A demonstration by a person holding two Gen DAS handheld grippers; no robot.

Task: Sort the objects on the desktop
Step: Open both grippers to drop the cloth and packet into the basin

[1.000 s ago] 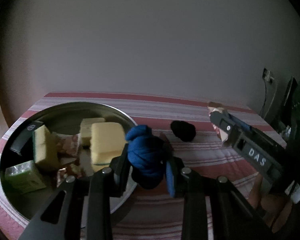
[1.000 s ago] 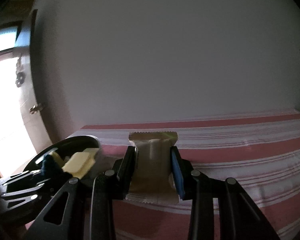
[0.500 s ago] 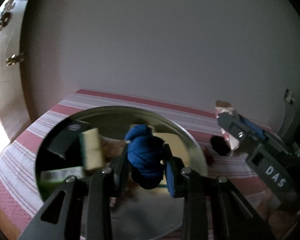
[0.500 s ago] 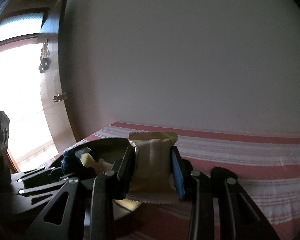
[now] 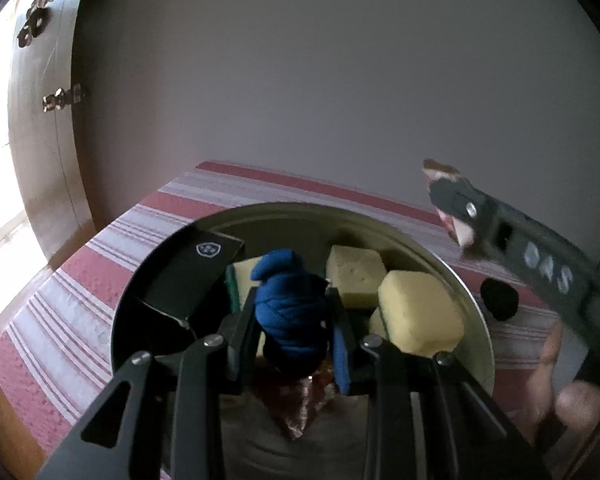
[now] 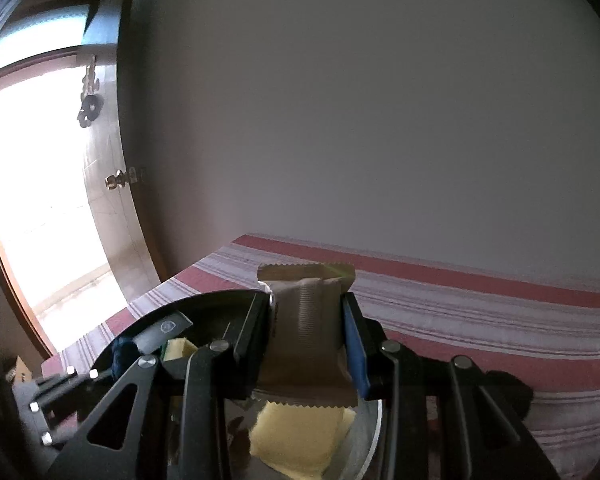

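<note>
My left gripper (image 5: 294, 320) is shut on a blue knotted cloth bundle (image 5: 290, 312) and holds it above the round metal bowl (image 5: 452, 276). The bowl holds yellow sponges (image 5: 418, 316), a black box (image 5: 188, 280) and a reddish wrapper (image 5: 300, 404). My right gripper (image 6: 306, 332) is shut on a tan snack packet (image 6: 306, 320) and holds it over the bowl's rim (image 6: 374, 436); a yellow sponge (image 6: 296, 436) lies below it. The right gripper also shows in the left wrist view (image 5: 456, 208), with the packet in it.
A small black object (image 5: 499, 299) lies on the red-and-white striped tablecloth (image 5: 84, 292) just right of the bowl. A plain wall stands behind the table. A wooden door (image 6: 112, 208) and a bright window are at the left. The table's left edge is near the bowl.
Both grippers have moved left over the bowl, each still holding its object. The bowl now sits directly below the blue bundle and under the snack packet.
</note>
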